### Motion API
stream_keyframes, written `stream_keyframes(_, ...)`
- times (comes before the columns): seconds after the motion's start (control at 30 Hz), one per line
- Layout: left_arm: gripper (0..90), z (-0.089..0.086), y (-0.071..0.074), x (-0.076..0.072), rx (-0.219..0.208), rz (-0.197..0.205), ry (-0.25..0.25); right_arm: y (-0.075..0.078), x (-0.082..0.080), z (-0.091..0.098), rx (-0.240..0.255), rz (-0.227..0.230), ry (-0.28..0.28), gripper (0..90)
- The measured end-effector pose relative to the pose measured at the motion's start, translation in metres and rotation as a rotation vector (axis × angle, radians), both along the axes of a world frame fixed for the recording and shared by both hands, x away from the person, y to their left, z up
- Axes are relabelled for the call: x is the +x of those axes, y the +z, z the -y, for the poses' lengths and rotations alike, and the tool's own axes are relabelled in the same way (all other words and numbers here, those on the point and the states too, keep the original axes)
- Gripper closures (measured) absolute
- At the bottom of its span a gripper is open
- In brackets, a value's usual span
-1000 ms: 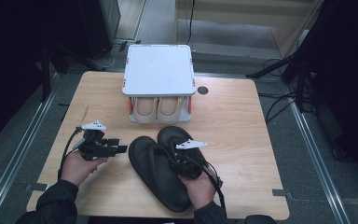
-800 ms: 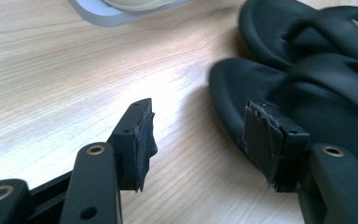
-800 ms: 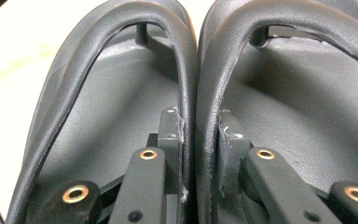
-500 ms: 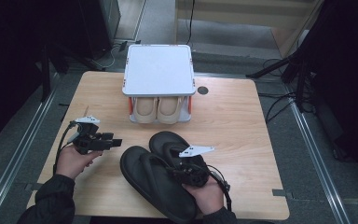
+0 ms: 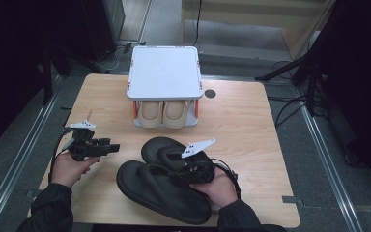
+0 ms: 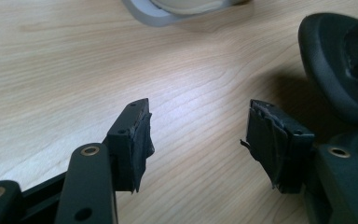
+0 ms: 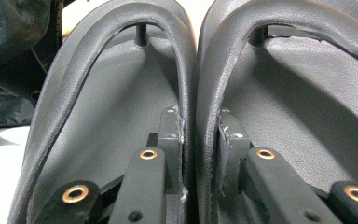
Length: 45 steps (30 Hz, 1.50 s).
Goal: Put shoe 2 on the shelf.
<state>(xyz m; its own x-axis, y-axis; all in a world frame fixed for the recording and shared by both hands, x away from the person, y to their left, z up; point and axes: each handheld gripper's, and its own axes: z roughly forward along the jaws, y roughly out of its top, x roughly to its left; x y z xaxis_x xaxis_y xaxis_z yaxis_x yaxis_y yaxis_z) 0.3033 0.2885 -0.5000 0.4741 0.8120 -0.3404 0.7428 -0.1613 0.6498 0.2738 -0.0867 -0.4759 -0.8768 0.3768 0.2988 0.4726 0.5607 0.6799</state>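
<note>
High view: a wooden table (image 5: 251, 116) with a person's two hands coming in from 6 o'clock, a gripper in each.
Sandals: two black flip-flops (image 5: 159, 186) lie side by side on the table at about 6 o'clock of its middle, toes toward 10 o'clock.
Right gripper: the right gripper (image 5: 193, 171) is clamped on the two inner straps (image 7: 196, 93) where the pair meets; in the right gripper view one jaw sits inside each sandal, the straps pinched together between them.
Left gripper: the left gripper (image 5: 113, 147) is at 9 o'clock of the sandals, just beside them, pointing toward 3 o'clock. Its jaws have just been opening and stand wide apart with bare wood between them; in the left gripper view a sandal's edge (image 6: 335, 65) shows at 2 o'clock.
Rack: a white shelf (image 5: 164, 72) at 12 o'clock holds a beige pair (image 5: 164, 113) beneath its top.
</note>
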Motion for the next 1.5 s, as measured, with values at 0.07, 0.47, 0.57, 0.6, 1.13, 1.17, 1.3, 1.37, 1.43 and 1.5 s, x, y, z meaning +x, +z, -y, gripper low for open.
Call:
stream_keyframes(0.07,40.2,-0.003,0.0,-0.003,0.0,-0.002,0.006,0.003,0.005,-0.001,-0.003,-0.002,0.011,75.9)
stream_keyframes(0.47,40.2,-0.009,-0.004,-0.014,0.006,-0.009,0.026,0.016,0.026,-0.011,0.001,-0.02,0.086,76.0)
stream_keyframes(0.57,40.2,-0.009,-0.005,-0.015,0.012,-0.009,0.028,0.022,0.029,-0.015,-0.011,-0.003,0.106,76.0)
stream_keyframes(0.6,40.2,-0.009,-0.005,-0.015,0.01,-0.011,0.03,0.024,0.031,-0.016,-0.016,0.003,0.114,76.0)
stream_keyframes(1.13,40.0,-0.012,-0.005,-0.016,0.008,-0.012,0.038,0.066,0.048,-0.021,0.0,0.009,0.183,76.0)
stream_keyframes(1.17,40.0,-0.012,-0.005,-0.016,0.008,-0.014,0.036,0.069,0.049,-0.022,0.004,0.009,0.186,76.0)
stream_keyframes(1.3,40.0,-0.013,-0.005,-0.016,0.008,-0.019,0.035,0.084,0.052,-0.023,0.012,0.026,0.192,76.0)
stream_keyframes(1.37,40.0,-0.013,-0.006,-0.017,0.008,-0.016,0.039,0.093,0.054,-0.024,0.004,0.032,0.197,75.9)
stream_keyframes(1.43,39.9,-0.013,-0.006,-0.017,0.006,-0.017,0.041,0.101,0.056,-0.025,0.002,0.043,0.201,75.9)
stream_keyframes(1.5,39.9,-0.014,-0.006,-0.016,0.009,-0.016,0.037,0.109,0.058,-0.026,0.0,0.051,0.199,75.9)
